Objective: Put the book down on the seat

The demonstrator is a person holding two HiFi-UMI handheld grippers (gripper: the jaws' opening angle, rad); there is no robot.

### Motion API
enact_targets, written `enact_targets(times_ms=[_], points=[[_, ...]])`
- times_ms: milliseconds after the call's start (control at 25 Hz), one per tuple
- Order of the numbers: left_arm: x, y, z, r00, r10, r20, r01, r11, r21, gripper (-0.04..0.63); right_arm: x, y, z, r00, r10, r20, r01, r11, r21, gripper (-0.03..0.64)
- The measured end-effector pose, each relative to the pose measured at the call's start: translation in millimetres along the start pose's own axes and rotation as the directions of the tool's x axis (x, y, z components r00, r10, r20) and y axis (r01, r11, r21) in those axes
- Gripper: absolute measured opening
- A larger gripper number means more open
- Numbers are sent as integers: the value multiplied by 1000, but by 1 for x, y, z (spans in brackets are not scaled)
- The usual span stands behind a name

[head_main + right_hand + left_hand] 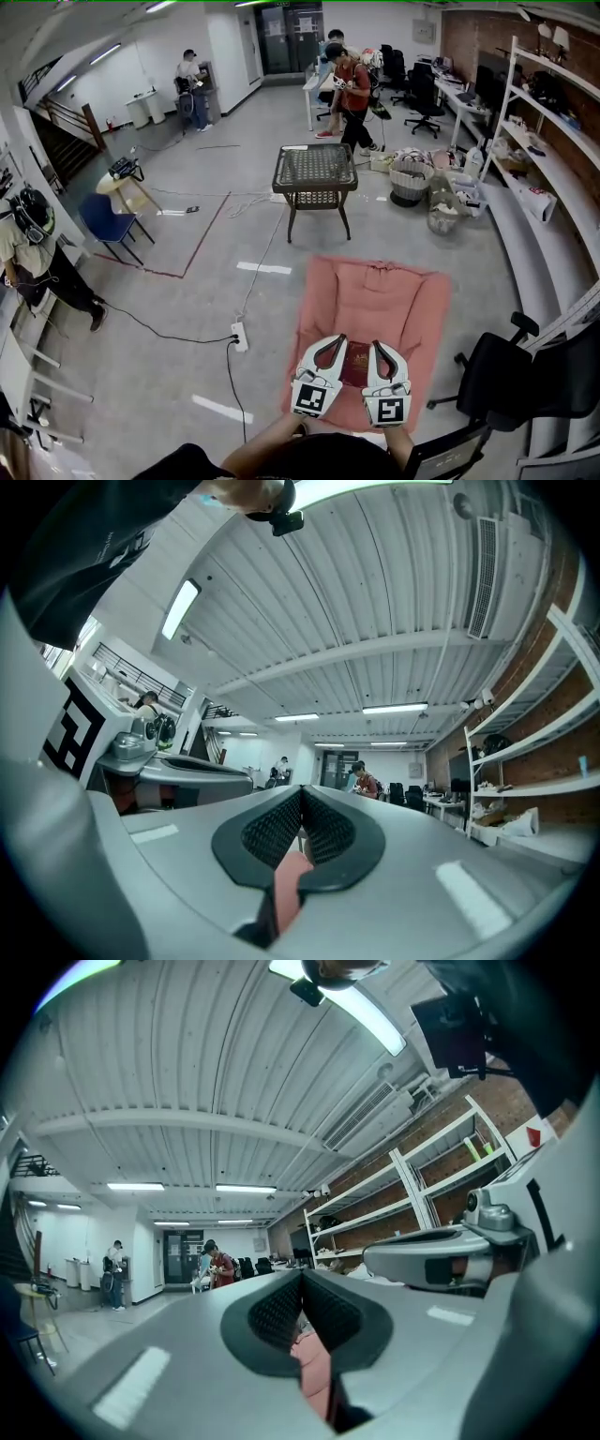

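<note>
A dark red book [354, 367] shows between my two grippers at the bottom of the head view, over the near end of a pink padded seat [373, 298]. Whether the grippers' sides touch the book I cannot tell. My left gripper [336, 341] is shut, its pads meeting with nothing between them [302, 1299]. My right gripper [378, 347] is also shut and empty [302, 814]. Both point level, side by side. A strip of the pink seat [314, 1372] shows below the left pads, and the same pink seat [289, 878] shows below the right pads.
A dark wicker chair [315, 174] stands beyond the seat. A black office chair [511, 370] is at the right, white shelving [553, 159] along the right wall. A white power strip [240, 336] and cable lie on the floor at the left. People [352, 94] stand far back.
</note>
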State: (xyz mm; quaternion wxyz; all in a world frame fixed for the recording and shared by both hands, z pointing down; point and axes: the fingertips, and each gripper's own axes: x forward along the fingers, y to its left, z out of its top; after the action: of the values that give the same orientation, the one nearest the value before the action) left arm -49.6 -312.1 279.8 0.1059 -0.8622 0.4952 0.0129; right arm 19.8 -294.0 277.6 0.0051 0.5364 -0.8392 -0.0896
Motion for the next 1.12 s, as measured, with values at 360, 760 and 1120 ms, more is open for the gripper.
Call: enact_targets(times_ms=[360, 760, 1120], points=[[-5, 0, -15, 999, 18, -28, -18, 1000, -7, 2, -3, 8, -14, 1000, 1, -24, 0, 1000, 25, 11], [-11, -3, -24, 999, 21, -50, -21, 1000, -7, 2, -5, 13, -30, 1000, 7, -29, -6, 999, 45, 11], [-14, -2, -26, 998, 27, -64, -27, 1000, -8, 3, -1, 22, -27, 997, 44, -59, -44, 999, 12, 9]])
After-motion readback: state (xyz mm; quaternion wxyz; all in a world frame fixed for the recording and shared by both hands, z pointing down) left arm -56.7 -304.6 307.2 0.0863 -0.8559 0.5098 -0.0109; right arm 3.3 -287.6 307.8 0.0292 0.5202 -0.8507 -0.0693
